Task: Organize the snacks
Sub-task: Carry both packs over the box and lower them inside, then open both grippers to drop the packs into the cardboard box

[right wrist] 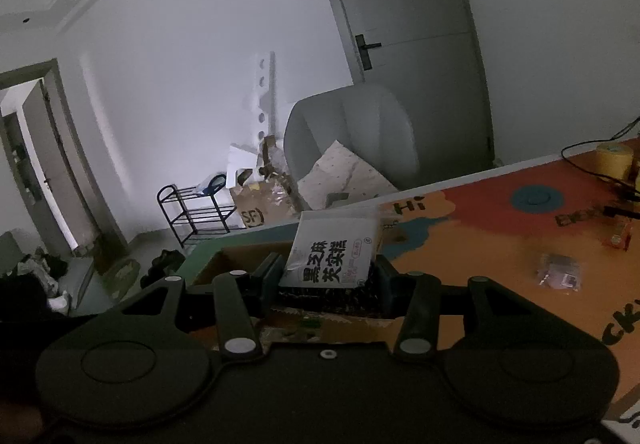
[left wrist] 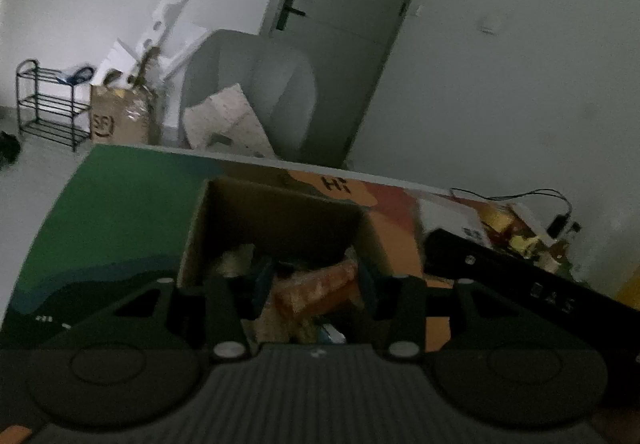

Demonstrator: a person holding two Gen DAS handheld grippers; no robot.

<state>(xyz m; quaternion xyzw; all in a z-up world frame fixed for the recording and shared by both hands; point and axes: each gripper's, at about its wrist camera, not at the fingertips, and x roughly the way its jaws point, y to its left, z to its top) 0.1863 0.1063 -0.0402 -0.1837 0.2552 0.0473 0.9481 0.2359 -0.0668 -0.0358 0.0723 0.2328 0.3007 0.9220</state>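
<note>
At the lower left of the left wrist view, the green end of the colourful table mat [left wrist: 120,212] lies bare, and just right of it, at the centre, stands an open cardboard box [left wrist: 280,220] holding a jumble of snack packets that is too dim to sort out. Over its mouth, the left gripper [left wrist: 316,284] has an orange snack packet [left wrist: 320,290] between its fingers; whether the pads press on it I cannot tell. Right of the box, the black body of the other tool [left wrist: 520,276] crosses the lower right. In the right wrist view, the same box [right wrist: 240,256] sits at lower centre, its rim just showing. The right gripper [right wrist: 326,276] is clamped on a white snack pouch [right wrist: 336,248] with bold black characters, held upright above the box's near edge. Further right on the orange mat [right wrist: 480,244] lies a small clear packet [right wrist: 560,272], and a yellow tape roll [right wrist: 614,160] stands near the far right edge.
</note>
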